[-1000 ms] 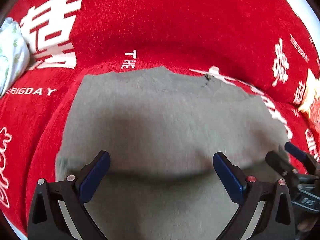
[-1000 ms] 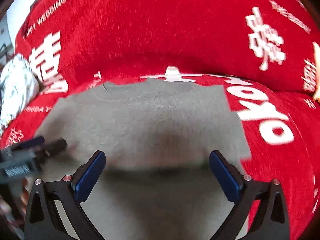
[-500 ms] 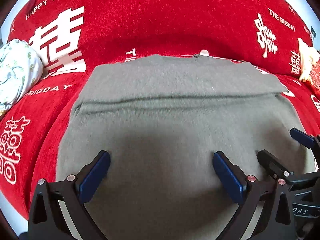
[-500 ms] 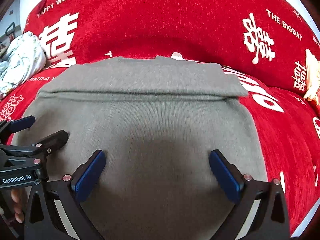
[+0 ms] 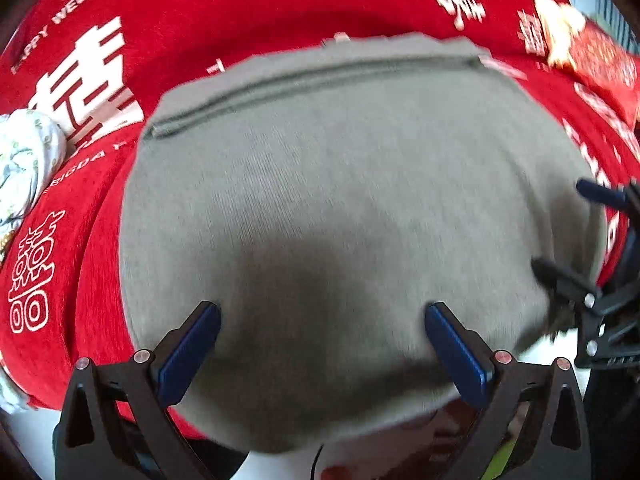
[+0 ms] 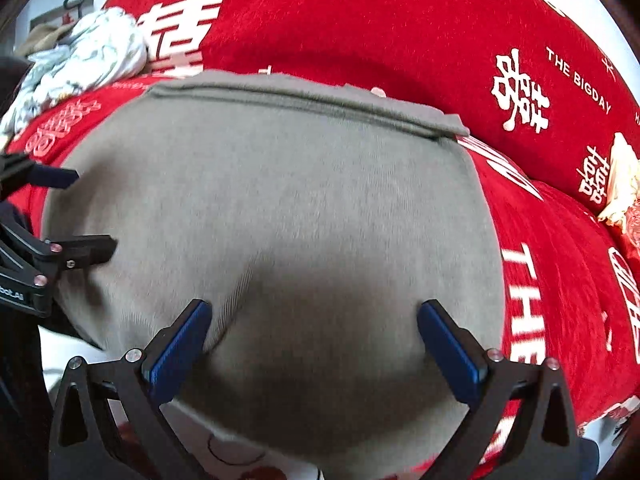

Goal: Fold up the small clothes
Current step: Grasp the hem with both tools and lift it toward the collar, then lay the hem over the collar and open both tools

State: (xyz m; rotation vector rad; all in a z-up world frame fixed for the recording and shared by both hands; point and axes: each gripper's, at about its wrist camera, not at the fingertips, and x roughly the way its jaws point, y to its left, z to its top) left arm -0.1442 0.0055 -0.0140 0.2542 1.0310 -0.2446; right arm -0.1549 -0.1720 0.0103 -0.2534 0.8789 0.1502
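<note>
The grey knitted garment [image 5: 352, 200] lies folded on the red wedding-print cover [image 6: 400, 32] (no containers show), spread ahead of the left gripper [image 5: 322, 320] and right gripper [image 6: 312, 320], both gaping, gripping nothing

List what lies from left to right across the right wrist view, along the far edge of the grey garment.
Crumpled white cloth → grey garment → red blanket → cream-coloured thing at the right edge.

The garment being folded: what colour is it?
Plain grey-green garment, no pattern; the right wrist view shows it best.
</note>
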